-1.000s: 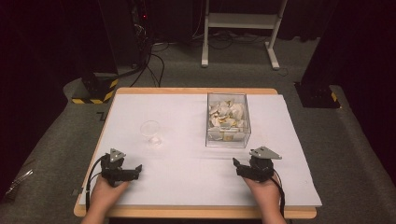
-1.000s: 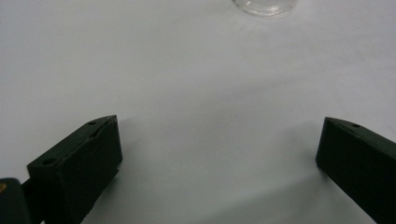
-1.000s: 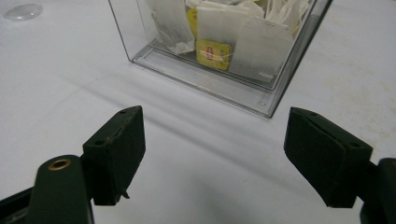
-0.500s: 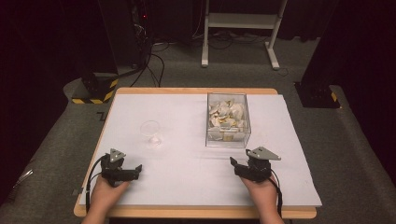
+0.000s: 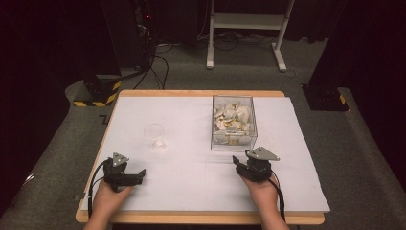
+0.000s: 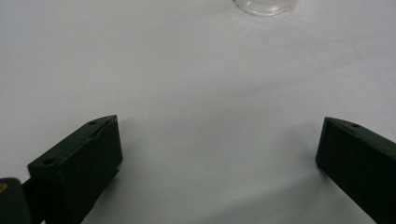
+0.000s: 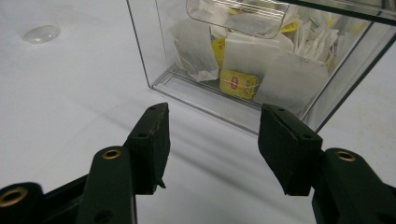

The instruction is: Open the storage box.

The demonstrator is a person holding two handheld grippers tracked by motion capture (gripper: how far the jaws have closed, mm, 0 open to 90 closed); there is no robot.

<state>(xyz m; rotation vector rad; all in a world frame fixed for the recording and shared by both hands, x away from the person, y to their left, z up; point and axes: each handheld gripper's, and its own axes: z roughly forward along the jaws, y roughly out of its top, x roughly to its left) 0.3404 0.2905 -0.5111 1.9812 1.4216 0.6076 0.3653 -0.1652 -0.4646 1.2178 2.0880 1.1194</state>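
While resting low on the white table (image 5: pixel 191 177), right gripper (image 5: pixel 244 162) sits just before the clear box (image 5: pixel 233 123) of tea bags (image 7: pixel 238 84), near its front wall, not touching. Jaws half apart, having just been closing, nothing between them but bare table. Left gripper (image 5: pixel 136 172) rests at the near left corner, jaws spread wide and empty, well apart from the box. Glass (image 5: pixel 154 136) stands upright ahead of it, left of the box.

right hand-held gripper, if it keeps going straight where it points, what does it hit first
Most likely the near wall of the clear box of tea bags; the right hand-held gripper holds nothing, its jaws having just been closing.
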